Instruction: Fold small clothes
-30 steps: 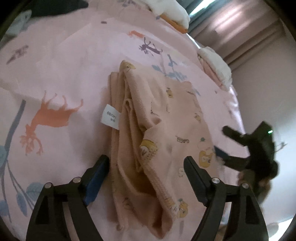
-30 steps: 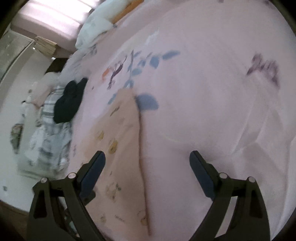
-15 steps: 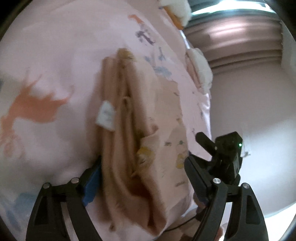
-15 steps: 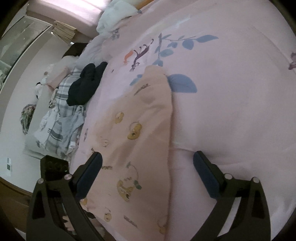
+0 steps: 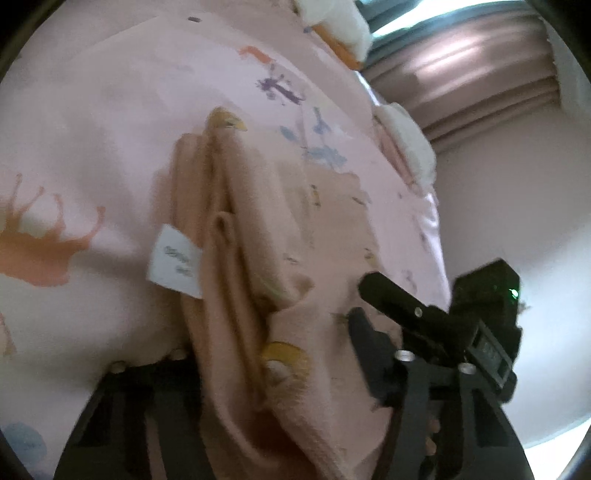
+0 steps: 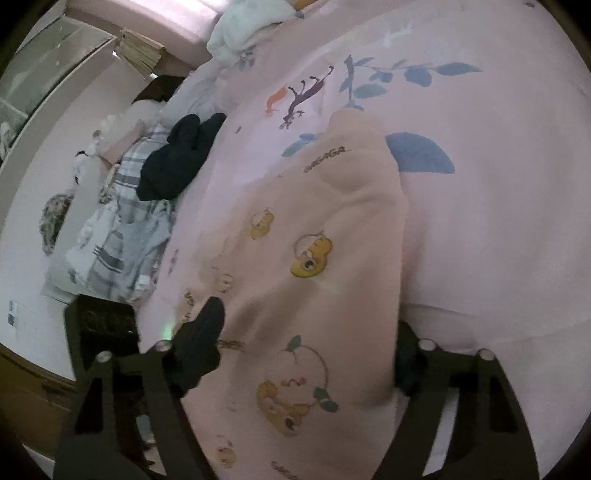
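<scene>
The peach garment (image 5: 258, 229) with little yellow bear prints lies bunched in long folds on the bed, right on the pink animal-print sheet (image 5: 92, 122). Its white care tag (image 5: 173, 264) sticks out from the garment's edge on the side toward the orange deer print (image 5: 40, 243). In the right wrist view the same garment (image 6: 314, 258) spreads flatter, its far tip touching a blue leaf print (image 6: 421, 151).

The left claw (image 5: 273, 354) sits wide with the garment's near end bunched between its fingers, cloth draped over 1 of them, so it isn't pinching anything that I can see. The right claw (image 6: 310, 350) is wide too, straddling the garment's near edge, and it shows up in the left wrist view as the black thing (image 5: 436, 321) just beside the garment.

Beyond the garment, a dark navy piece (image 6: 177, 158) lies on a grey plaid cloth (image 6: 122, 229) near the bed's edge. White bedding (image 6: 251, 26) piles up past the sheet's far end, with curtains (image 5: 472, 62) behind.
</scene>
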